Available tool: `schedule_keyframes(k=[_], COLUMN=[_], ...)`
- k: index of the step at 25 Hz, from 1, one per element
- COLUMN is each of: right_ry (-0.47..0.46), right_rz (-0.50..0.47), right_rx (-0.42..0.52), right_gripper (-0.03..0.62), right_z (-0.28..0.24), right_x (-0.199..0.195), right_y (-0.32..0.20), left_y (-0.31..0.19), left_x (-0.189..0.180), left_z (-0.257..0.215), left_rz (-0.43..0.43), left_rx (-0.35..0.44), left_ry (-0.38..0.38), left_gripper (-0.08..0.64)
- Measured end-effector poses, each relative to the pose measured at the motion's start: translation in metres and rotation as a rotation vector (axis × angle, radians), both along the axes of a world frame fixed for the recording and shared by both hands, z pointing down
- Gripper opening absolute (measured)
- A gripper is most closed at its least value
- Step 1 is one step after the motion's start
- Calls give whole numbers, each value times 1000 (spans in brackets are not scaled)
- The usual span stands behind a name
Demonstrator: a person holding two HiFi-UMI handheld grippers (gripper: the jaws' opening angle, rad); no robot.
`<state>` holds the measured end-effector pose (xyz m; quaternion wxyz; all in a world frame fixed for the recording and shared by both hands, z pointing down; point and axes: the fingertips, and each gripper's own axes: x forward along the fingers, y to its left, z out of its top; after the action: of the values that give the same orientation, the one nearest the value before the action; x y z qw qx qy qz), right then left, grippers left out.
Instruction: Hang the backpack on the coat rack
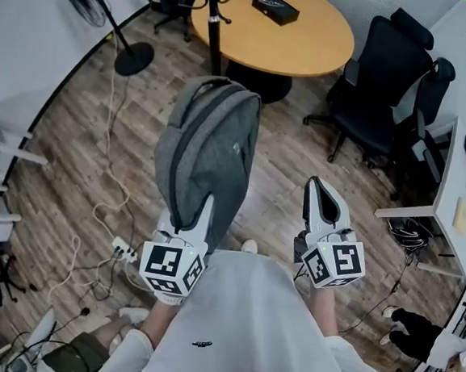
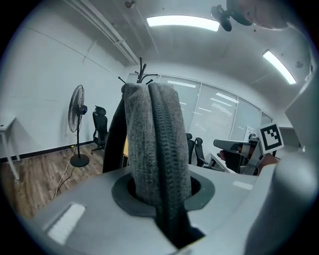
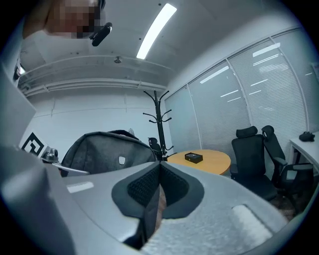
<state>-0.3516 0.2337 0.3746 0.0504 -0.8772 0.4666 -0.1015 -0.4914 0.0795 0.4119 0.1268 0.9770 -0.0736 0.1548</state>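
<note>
While the left hand-held gripper (image 1: 203,209) clamps its jaws on a zipped edge of the grey backpack (image 1: 208,142), the pack rises up and away from it, long axis running from the jaws toward the coat rack (image 1: 214,25)

- left gripper view: grey fabric and zip of the backpack (image 2: 152,139) fill the gap of the left hand-held gripper (image 2: 159,196), pads pressing on it
- rack prongs (image 2: 142,75) peek just above the pack's far end, so the rack lies straight ahead, beyond the pack, well apart from it
- right hand-held gripper (image 1: 317,187) has its jaws together with nothing between them, beside the pack and not touching it
- right gripper view: right hand-held gripper (image 3: 158,187) closed on nothing, backpack (image 3: 107,149) to its left, coat rack (image 3: 159,122) ahead, upright
- rack pole stands at the near left edge of the round table (image 1: 318,47)
- left hand carries the load and is nearer to the job; right is free to help with a strap
- judgement: pack needs moving forward and its far end lifted onto a prong; can't tell where the carry loop is

Counts: one backpack, one coat rack, two hand-held grippers, one round table, one black box (image 1: 275,8) on it, one fan (image 1: 110,16)
</note>
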Motion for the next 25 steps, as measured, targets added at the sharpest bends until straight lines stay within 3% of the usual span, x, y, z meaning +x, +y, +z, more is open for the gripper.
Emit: schedule_keyframes(k=[5,14,25], right_ry=[-49,-41,-18], right_rz=[-19,-62,6], right_rx=[97,5,26], right_gripper=[-5,2,2], right_z=[-14,-9,-3], right_x=[-13,-40,15], right_y=[-35,-75,-73], left_y=[-27,-52,-55], left_x=[-4,3,46], left_z=[-5,1,8], left_rz=[46,120,139], left_rx=[4,-27,-39], left_ry=[13,29,-8], left_gripper=[107,107,107])
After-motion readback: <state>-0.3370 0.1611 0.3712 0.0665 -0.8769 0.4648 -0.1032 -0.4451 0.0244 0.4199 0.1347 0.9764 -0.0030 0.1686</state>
